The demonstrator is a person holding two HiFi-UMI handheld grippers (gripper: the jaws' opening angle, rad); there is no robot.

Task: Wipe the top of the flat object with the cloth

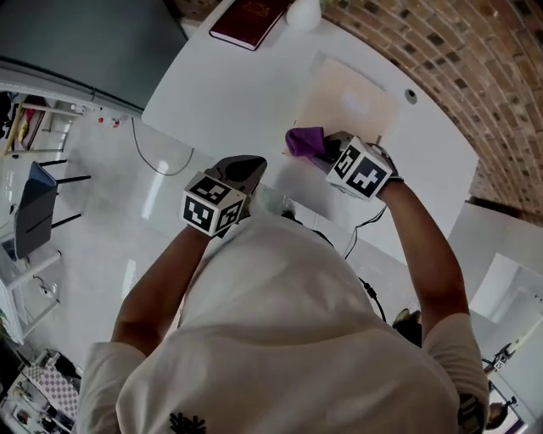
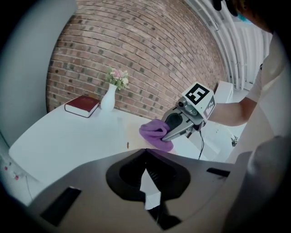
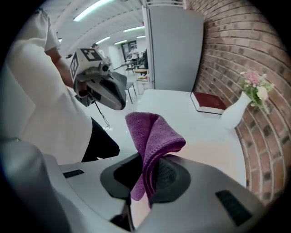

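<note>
white shirt (image 1: 288, 339) fills the bottom of the head view. right gripper (image 1: 327, 153) is clamped on a folded purple cloth (image 1: 304, 140), right at the near edge of the pale flat board (image 1: 352, 97) on the white table (image 1: 229, 93). can't tell if the cloth's touching the board. left gripper (image 2: 145, 152) has its jaws closed on nothing, by the table's near edge. red book (image 1: 250, 19) and vase (image 2: 108, 101) sit at the far end.

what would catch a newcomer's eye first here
The purple cloth, folded and pinched in the right gripper, stands out most, at the near edge of a pale flat board on the white table. The left gripper is shut and empty to its left. Far off by the brick wall sit a dark red book and a white vase of flowers.
</note>
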